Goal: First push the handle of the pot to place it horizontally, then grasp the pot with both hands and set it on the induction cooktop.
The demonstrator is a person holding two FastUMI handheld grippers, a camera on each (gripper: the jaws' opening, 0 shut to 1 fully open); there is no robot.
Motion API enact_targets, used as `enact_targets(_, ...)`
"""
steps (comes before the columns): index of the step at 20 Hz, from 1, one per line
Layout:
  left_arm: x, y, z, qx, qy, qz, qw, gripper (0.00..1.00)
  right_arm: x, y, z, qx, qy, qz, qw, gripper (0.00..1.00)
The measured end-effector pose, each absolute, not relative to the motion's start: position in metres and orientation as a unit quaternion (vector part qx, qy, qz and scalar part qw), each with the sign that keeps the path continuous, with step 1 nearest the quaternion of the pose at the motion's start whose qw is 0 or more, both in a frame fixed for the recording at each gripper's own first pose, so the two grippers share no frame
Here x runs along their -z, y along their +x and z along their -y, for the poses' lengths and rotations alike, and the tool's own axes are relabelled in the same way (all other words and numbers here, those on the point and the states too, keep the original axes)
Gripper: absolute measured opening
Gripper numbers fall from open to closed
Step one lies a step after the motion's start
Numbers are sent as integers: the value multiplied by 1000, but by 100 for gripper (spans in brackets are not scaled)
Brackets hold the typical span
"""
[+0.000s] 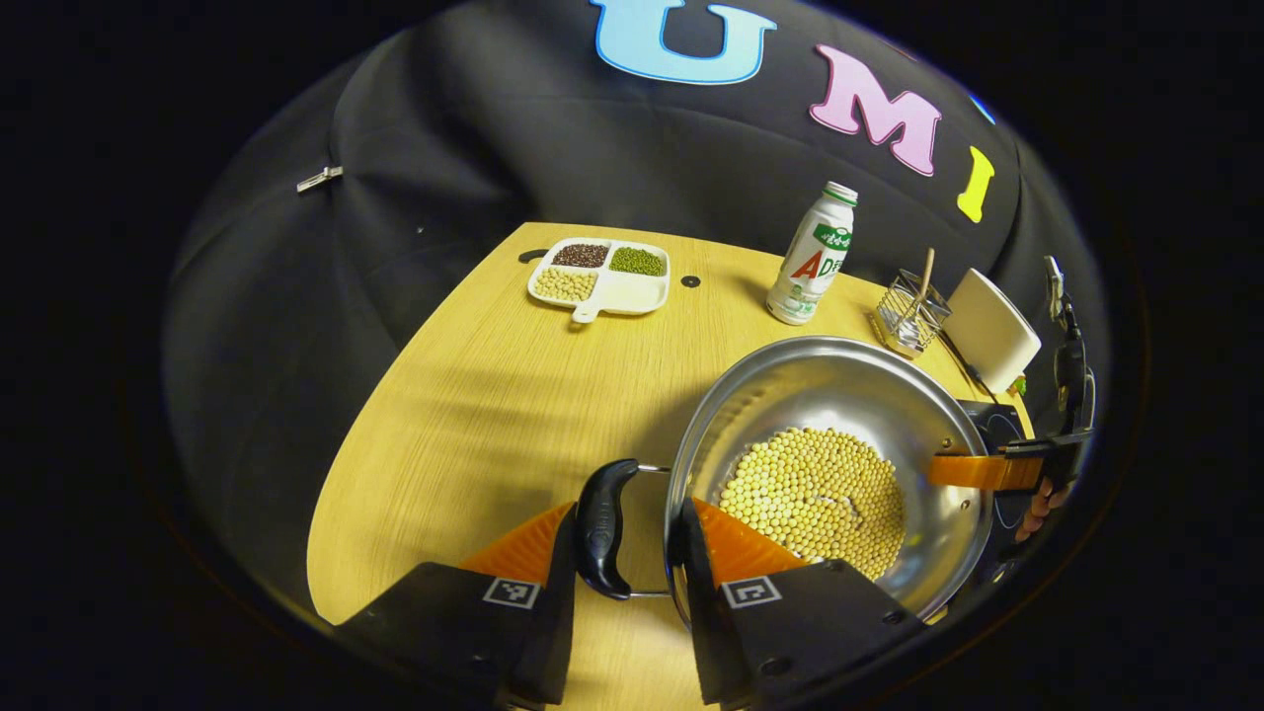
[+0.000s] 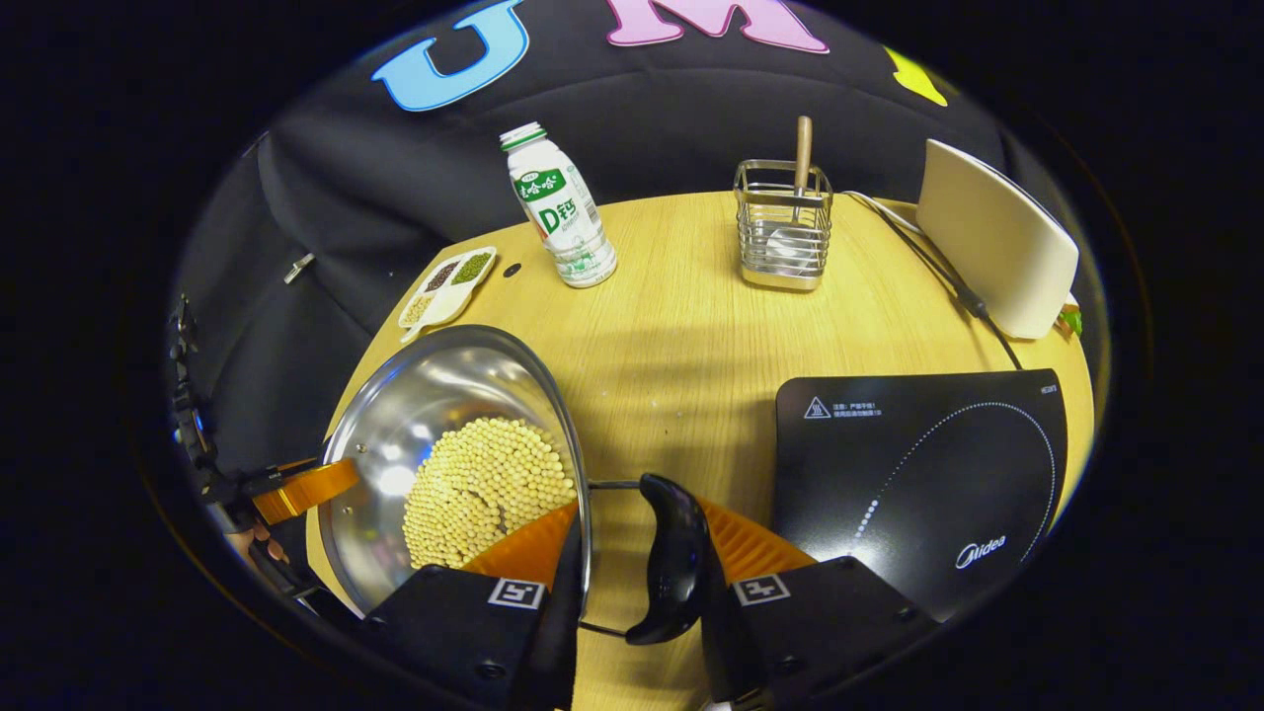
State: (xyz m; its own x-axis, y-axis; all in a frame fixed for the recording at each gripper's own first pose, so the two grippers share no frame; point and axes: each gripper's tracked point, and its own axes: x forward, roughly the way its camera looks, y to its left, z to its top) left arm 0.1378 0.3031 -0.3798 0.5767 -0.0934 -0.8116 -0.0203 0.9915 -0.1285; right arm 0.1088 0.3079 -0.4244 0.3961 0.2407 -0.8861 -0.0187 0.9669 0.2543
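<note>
Pot [image 1: 839,395]: steel, round, filled across its bottom with yellow beans [image 1: 815,499]; held between the two grippers over the wooden table [image 1: 474,415], beside the near edge. Whether its base touches the table cannot be told.

Left handle [image 1: 604,528]: dark, set horizontally on a wire loop. The left gripper [image 1: 622,538] is seen with one finger outside the handle and the other inside the pot rim; the pair is clamped across handle and rim.

Right handle [image 2: 671,558]: dark, likewise horizontal. The right gripper [image 2: 637,553] is seen closed across it and the pot wall in the same manner.

Induction cooktop [image 2: 918,474]: black, flat, placed at the table's right near corner, just beside the pot's right handle.

Milk bottle [image 2: 561,205]: white, upright, near the far edge.

Wire utensil holder [image 2: 782,225]: near the far edge, a wooden-handled utensil standing in it.

Divided dish [image 1: 602,276]: white, at the far left corner, holding dark, green and yellow beans.

White panel [image 2: 992,242]: propped at the far right corner.
</note>
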Motion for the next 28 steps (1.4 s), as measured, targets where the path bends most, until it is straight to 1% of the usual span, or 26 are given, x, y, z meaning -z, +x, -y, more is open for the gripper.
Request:
enact_targets(1, 371, 137, -302, 20, -57, -455, 888, 52, 420, 106, -306, -81, 104, -546, 828, 54)
enact_targets(2, 363, 134, -299, 19, -51, -451, 891, 52, 413, 104, -303, -83, 107, -546, 827, 50)
enact_targets(3, 356, 132, -295, 20, -43, -450, 892, 52, 406, 103, -299, -84, 110, -544, 827, 54)
enact_targets(6, 330, 125, -275, 20, -37, -446, 894, 52, 383, 96, -278, -85, 113, -537, 831, 54)
enact_targets(7, 323, 122, -266, 23, -33, -444, 895, 51, 376, 93, -268, -85, 114, -537, 832, 50)
enact_targets(8, 316, 120, -255, 27, -30, -442, 896, 52, 369, 90, -256, -84, 117, -536, 832, 50)
enact_targets(9, 308, 118, -242, 33, -28, -439, 897, 52, 363, 86, -243, -82, 119, -535, 832, 54)
enact_targets(12, 295, 114, -197, 51, -23, -432, 900, 52, 348, 78, -197, -68, 122, -526, 839, 54)
enact_targets(13, 291, 113, -182, 57, -22, -429, 901, 52, 343, 76, -179, -62, 123, -524, 841, 50)
enact_targets(14, 289, 111, -165, 64, -21, -425, 903, 52, 338, 72, -161, -56, 123, -522, 842, 54)
enact_targets(15, 288, 110, -149, 71, -20, -424, 903, 52, 335, 68, -143, -50, 122, -521, 843, 54)
enact_targets(22, 288, 107, -51, 117, -4, -426, 897, 52, 336, 48, -46, -12, 139, -525, 840, 54)
enact_targets(28, 294, 113, -1, 137, 7, -429, 893, 52, 342, 38, 4, 9, 151, -528, 835, 54)
